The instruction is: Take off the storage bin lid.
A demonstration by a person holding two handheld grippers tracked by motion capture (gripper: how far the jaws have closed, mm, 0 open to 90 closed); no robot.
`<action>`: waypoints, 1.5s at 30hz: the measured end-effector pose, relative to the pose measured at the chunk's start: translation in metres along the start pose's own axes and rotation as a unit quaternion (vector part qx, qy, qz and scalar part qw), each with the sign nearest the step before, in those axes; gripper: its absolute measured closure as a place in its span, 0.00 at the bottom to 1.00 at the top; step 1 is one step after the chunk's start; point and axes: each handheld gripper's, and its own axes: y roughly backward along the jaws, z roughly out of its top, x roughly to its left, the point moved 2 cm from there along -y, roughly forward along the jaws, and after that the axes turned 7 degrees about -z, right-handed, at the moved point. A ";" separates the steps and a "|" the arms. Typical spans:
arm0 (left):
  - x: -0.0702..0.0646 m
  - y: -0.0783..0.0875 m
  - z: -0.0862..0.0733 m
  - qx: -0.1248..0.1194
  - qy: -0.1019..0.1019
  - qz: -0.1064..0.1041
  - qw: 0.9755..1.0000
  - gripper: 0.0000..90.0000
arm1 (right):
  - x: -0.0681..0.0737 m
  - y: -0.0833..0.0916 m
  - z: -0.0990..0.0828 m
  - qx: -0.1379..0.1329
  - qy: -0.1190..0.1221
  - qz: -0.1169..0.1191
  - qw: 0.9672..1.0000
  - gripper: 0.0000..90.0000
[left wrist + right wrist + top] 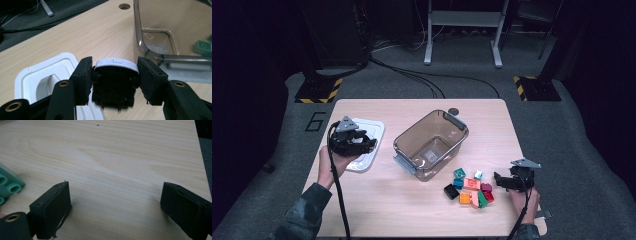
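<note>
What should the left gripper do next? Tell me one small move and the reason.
Probably swing the left gripper across toward the clear plastic bin. Its jaws clamp a black toy piece with a white top above the white lid, and the bin stands open beside it with no toys inside.

Left gripper (371, 145) raised in left hand (333, 161), jaws clamped on a load, right gripper (498, 179) low, jaws spread wide, empty.
</note>
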 end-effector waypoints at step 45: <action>-0.060 -0.050 0.086 0.011 -0.066 -0.066 0.996 0.54 | 0.000 0.000 0.000 0.000 -0.001 0.001 1.000 0.10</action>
